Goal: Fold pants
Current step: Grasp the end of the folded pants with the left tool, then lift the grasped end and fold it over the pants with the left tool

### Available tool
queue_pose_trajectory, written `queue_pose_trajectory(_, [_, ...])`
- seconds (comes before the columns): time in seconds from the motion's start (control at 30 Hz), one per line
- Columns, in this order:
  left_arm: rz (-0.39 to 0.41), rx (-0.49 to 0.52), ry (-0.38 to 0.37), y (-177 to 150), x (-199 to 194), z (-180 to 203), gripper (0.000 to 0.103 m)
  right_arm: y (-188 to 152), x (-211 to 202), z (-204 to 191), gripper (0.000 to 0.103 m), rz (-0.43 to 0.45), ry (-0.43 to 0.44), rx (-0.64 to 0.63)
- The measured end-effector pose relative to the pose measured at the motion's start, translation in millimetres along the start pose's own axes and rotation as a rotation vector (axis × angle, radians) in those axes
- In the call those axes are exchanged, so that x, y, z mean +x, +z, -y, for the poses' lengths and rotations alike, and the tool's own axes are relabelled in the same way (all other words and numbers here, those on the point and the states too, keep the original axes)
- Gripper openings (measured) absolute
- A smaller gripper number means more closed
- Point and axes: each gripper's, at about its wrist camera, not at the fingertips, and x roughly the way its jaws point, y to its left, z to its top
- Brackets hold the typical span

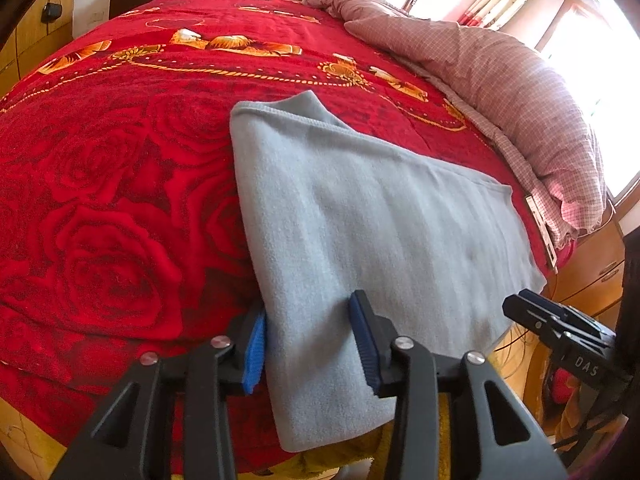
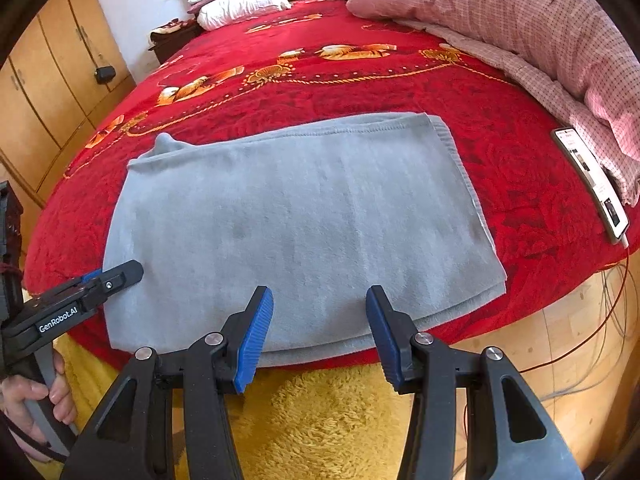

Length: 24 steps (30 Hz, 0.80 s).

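At the near edge of the bed, both tools are being held level with the folded stack, apparently so that the next fold or a last smoothing can be started from this side. The right gripper (image 2: 320, 336) is being kept with its jaws spread wide; nothing is being pinched, and the blue pads (image 2: 256, 336) are being held just short of the cloth's near hem. The left gripper (image 1: 314, 344) is likewise being held wide open, its jaws straddling the near corner of the cloth without closing on it. The grey pants (image 2: 296, 224) are lying folded into a flat, layered rectangle on the red blanket (image 2: 360, 88), close to the bed's edge, probably for easy reach. Farther off, a phone (image 2: 592, 184) is lying beside the checked quilt (image 2: 520, 20), and pillows (image 2: 244, 0) are being kept at the headboard.
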Motion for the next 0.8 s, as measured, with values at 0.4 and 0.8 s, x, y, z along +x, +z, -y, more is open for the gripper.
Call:
queue_pose_trajectory(0.4, [0.044,0.001,-0.1,14,-41,5,0.012,1,-13,7,0.05,0.037,0.012,0.031])
queue_pose_trajectory(0.8, [0.099,0.148,-0.095,31,-81,68,0.011,6,-40,21,0.05,0.102,0.013,0.02])
